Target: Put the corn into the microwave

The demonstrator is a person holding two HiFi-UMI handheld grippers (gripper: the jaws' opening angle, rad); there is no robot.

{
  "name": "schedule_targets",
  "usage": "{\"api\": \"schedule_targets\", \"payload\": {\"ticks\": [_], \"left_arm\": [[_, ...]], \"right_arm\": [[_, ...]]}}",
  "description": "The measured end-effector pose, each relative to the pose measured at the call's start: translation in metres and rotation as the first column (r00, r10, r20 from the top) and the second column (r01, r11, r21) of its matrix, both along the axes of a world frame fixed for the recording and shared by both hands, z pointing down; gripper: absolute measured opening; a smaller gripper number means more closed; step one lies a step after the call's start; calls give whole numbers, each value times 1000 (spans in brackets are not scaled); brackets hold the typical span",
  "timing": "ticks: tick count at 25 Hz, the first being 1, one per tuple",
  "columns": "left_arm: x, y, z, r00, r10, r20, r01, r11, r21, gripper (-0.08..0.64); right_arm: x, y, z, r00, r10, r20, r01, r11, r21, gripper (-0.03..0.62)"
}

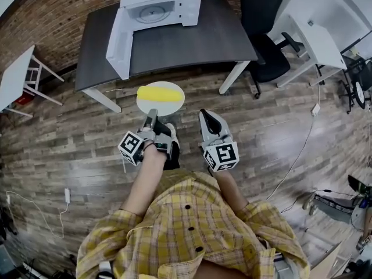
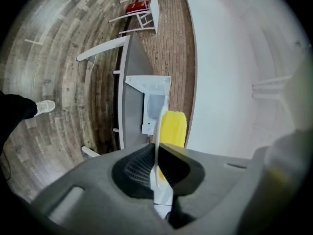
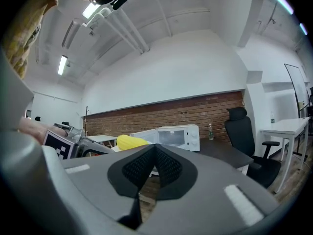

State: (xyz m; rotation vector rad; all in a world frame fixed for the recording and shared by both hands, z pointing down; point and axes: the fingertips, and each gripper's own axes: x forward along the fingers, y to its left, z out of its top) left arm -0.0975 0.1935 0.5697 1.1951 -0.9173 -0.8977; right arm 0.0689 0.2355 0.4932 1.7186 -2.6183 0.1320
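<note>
Currently corn [image 1: 158,92] lies crosswise, flat on plate [image 1: 171,107].

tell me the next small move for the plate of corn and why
Probably carry the plate forward, level, toward the microwave. The left tongs grip its rim, the corn lies on top, the door stands open, and the plate hangs short of the table.

Upper centre: white microwave [image 1: 160,7], dark grey table [image 1: 197,39]. Mid-frame: yellow corn [image 1: 157,93], white plate [image 1: 173,106]. Below: yellow plaid shirt [image 1: 186,225]. The floor [image 1: 70,156] shows grey-brown planks. The left gripper [image 1: 152,115] and right gripper [image 1: 207,116] carry black-and-white square markers.
</note>
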Motion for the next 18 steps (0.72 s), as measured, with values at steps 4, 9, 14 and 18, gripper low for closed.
{"api": "schedule_targets", "payload": {"ticks": [4,9,14,18], "left_arm": [[2,-34,-1,1000,-7,13,7,1000,13,20],[-1,-74,-5,1000,-18,16,18,1000,16,18],[-7,-115,-6,999,-17,34,18,1000,-6,18],[-13,-150,-10,999,-16,35,16,1000,-9,18]], "right_arm": [[1,-36,0,1000,-12,-14,12,1000,-4,2],[-1,-85,0,1000,-6,-13,6,1000,-21,2],[-13,-130,-7,1000,-26,-12,25,999,-30,3],[-22,-166,-12,999,-39,-5,38,999,-35,2]]}}
